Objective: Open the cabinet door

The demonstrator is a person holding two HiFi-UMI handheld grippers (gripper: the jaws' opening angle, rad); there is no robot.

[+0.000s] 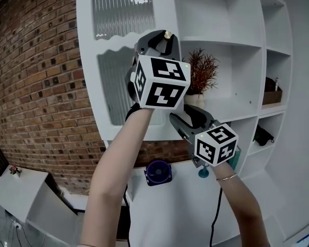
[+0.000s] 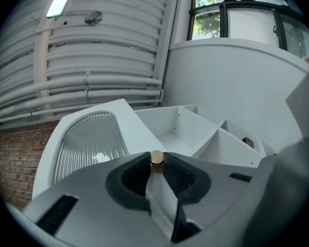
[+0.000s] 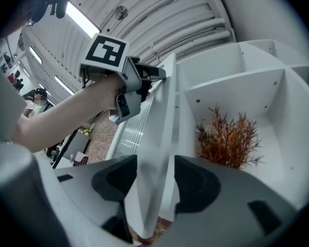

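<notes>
The white cabinet door with a ribbed glass panel stands swung out to the left of the shelf unit. My left gripper is shut on the small gold knob at the door's free edge. In the left gripper view the knob sits pinched between the dark pads. Lower down, my right gripper straddles the same door edge. The right gripper is open, and its pads stand off the panel on both sides.
A dried reddish plant in a white pot stands on the shelf just behind the door edge. Dark objects lie on the right-hand shelves. A purple item sits lower down. A brick wall is at the left.
</notes>
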